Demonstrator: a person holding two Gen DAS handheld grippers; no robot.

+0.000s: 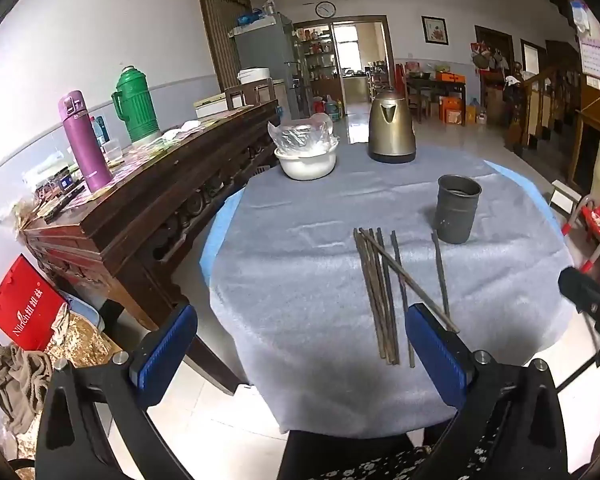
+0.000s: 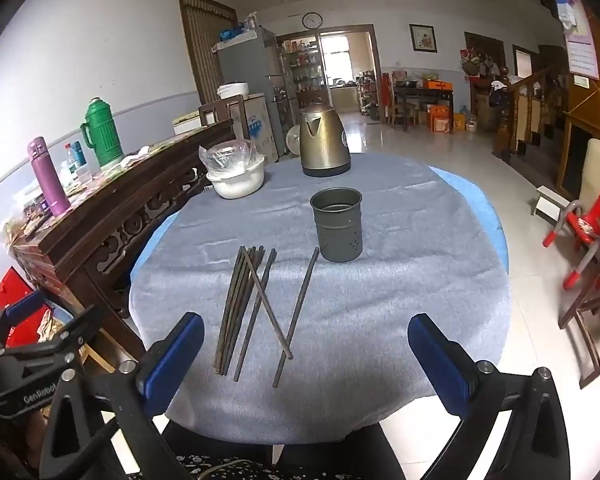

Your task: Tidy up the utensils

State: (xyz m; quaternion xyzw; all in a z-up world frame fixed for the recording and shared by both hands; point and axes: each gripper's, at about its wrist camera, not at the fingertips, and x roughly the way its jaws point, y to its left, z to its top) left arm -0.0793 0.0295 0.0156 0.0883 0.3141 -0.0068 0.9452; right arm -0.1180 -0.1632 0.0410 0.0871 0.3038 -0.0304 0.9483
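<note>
Several chopsticks [image 2: 256, 304] lie loose on my table [image 2: 420, 280], just in front of the grey metal holder [image 2: 336, 224]. My left gripper [image 1: 300, 344] and right gripper [image 2: 306, 356] hover spread wide, holding nothing.

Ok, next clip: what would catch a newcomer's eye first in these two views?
Probably the dark chopsticks lying loose in the middle of the grey-covered round table, one crossing the rest, with the metal holder upright just beyond them. Behind stand a bronze kettle and a white bowl. Both grippers, left and right, hover open at the near edge.
</note>
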